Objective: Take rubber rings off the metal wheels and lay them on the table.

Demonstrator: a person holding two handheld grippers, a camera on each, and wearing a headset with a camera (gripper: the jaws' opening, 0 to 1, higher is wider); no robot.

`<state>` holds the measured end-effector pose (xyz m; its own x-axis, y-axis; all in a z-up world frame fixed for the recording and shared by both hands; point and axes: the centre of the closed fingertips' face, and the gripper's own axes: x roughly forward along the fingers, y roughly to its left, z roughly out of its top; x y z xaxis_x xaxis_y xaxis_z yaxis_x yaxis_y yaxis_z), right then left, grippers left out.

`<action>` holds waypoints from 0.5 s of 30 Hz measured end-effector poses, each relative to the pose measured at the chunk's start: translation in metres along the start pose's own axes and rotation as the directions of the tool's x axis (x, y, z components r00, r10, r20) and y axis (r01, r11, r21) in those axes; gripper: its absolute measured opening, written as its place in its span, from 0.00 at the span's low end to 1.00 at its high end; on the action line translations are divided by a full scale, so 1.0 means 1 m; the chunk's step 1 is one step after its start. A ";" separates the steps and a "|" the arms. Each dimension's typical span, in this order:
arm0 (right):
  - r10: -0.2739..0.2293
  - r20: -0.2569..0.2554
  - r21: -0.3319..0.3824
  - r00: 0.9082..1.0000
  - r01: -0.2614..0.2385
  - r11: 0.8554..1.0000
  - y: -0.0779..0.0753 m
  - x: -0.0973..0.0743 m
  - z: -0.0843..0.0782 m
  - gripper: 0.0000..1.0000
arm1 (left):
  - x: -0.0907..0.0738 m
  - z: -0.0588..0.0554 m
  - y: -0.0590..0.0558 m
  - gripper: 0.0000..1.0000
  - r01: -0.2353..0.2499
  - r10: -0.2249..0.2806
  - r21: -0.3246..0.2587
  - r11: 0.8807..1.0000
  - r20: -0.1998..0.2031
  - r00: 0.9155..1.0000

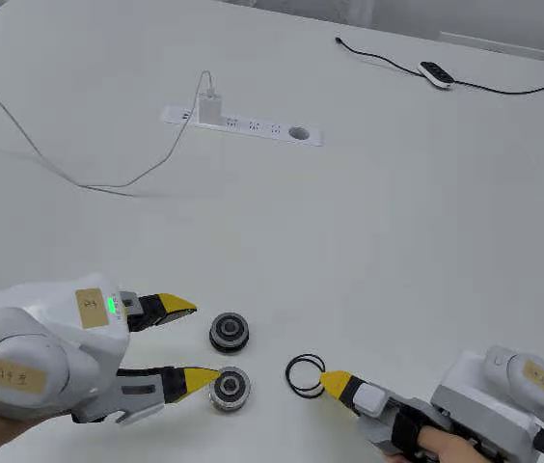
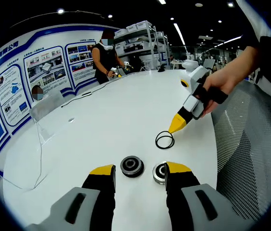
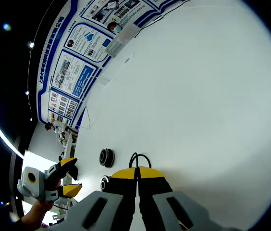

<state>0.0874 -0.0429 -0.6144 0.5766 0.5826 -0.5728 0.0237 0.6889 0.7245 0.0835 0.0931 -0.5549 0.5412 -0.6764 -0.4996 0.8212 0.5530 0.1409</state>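
Note:
Two small metal wheels stand side by side near the table's front edge. The farther wheel (image 1: 229, 331) (image 2: 132, 166) has a dark outer band; the nearer wheel (image 1: 230, 388) (image 2: 159, 172) shows a bare silver rim. My left gripper (image 1: 190, 342) (image 2: 140, 169) is open, with its yellow tips just left of both wheels and the nearer tip almost at the silver one. Thin black rubber rings (image 1: 304, 374) (image 2: 165, 140) (image 3: 138, 158) lie flat on the table right of the wheels. My right gripper (image 1: 333, 382) (image 3: 136, 172) is shut, its tips meeting on the rings' near edge.
A white power strip (image 1: 243, 124) with a plugged charger and a trailing cable (image 1: 50, 159) lies in the middle of the white table (image 1: 397, 241). A black cable with an inline remote (image 1: 435, 73) runs along the far right.

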 end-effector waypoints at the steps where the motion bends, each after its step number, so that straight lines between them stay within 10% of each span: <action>1: -0.006 0.002 -0.011 1.000 0.006 1.000 -0.002 0.000 0.001 0.02 | 0.000 0.001 0.000 0.42 -0.003 0.003 -0.003 1.000 0.003 1.000; 15: -0.068 0.057 -0.140 0.996 0.076 0.987 -0.006 -0.002 0.014 0.13 | 0.001 -0.002 -0.001 0.41 -0.001 0.000 -0.005 1.000 -0.015 1.000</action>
<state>0.0980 -0.0544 -0.6124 0.6192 0.5087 -0.5982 -0.0474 0.7846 0.6182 0.0828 0.0927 -0.5576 0.5387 -0.6685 -0.5127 0.8201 0.5556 0.1373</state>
